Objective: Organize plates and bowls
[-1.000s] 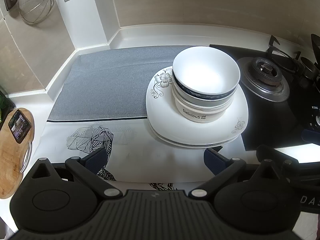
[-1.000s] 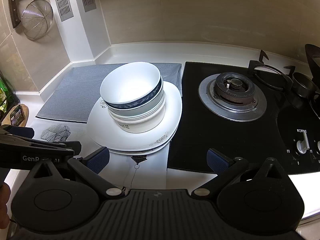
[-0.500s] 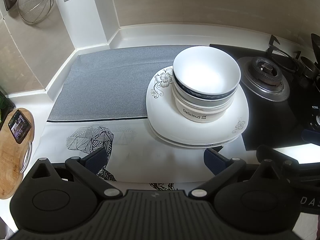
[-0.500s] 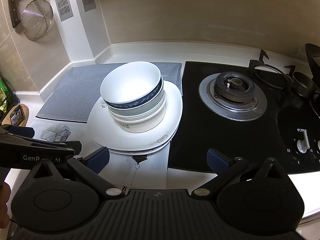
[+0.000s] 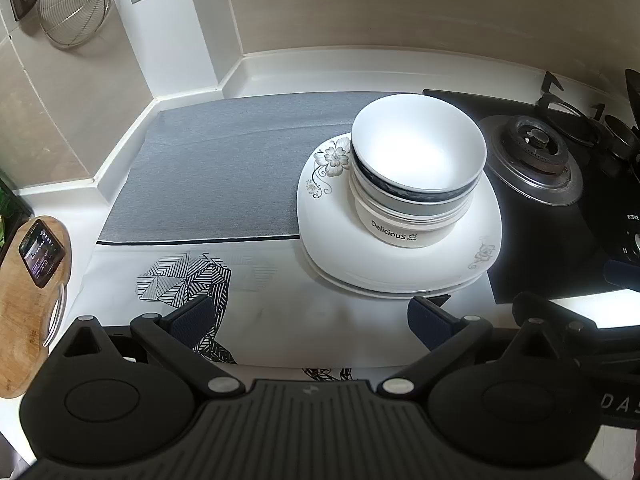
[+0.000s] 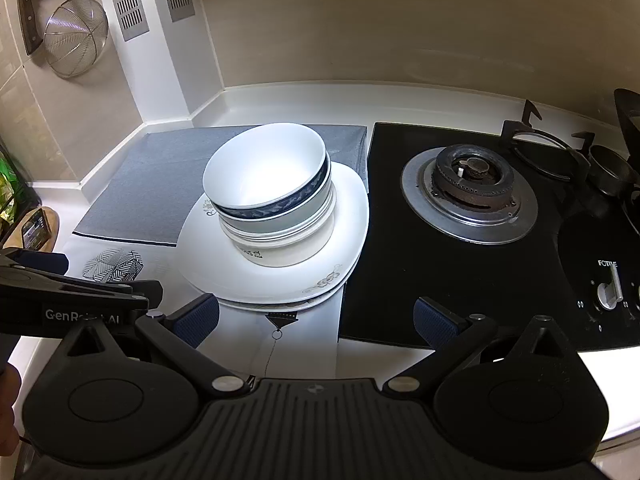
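A stack of nested bowls (image 5: 416,184) sits on stacked white flower-print plates (image 5: 340,248); the top bowl is white with a dark blue band, the bottom one reads "Delicious". The stack also shows in the right wrist view as bowls (image 6: 272,200) on plates (image 6: 348,240). My left gripper (image 5: 310,316) is open and empty, just in front of the plates. My right gripper (image 6: 316,320) is open and empty, in front of the plates' near edge. The left gripper's body (image 6: 72,300) shows at the left of the right wrist view.
A grey mat (image 5: 212,184) and a white patterned mat (image 5: 188,276) cover the counter. A black gas hob (image 6: 472,216) with a burner (image 6: 472,176) lies right of the plates. A wooden board (image 5: 28,304) with a phone (image 5: 42,252) lies far left. A strainer (image 6: 76,36) hangs on the wall.
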Action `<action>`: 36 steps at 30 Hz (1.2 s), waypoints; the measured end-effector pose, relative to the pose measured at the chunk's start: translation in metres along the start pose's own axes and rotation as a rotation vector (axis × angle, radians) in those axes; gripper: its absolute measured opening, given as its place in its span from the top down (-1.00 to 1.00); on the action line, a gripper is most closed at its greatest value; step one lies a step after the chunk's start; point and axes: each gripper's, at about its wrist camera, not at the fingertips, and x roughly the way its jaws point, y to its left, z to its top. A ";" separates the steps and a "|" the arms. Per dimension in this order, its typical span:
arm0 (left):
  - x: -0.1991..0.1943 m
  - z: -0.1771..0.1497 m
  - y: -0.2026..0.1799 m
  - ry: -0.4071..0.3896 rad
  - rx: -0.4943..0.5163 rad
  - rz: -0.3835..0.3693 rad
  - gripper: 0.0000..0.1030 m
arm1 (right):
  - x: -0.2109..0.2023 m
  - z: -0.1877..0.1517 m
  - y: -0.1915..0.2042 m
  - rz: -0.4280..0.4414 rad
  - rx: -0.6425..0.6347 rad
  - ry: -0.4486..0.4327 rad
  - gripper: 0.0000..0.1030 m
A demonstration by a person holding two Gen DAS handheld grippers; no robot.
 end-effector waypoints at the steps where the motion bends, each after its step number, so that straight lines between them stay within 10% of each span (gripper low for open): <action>1: 0.000 0.000 0.000 -0.001 0.000 0.000 -1.00 | 0.000 0.000 0.000 0.001 0.001 0.001 -1.00; 36: 0.004 0.006 -0.002 -0.004 0.022 -0.011 -1.00 | 0.000 0.002 -0.002 -0.013 0.019 0.001 -1.00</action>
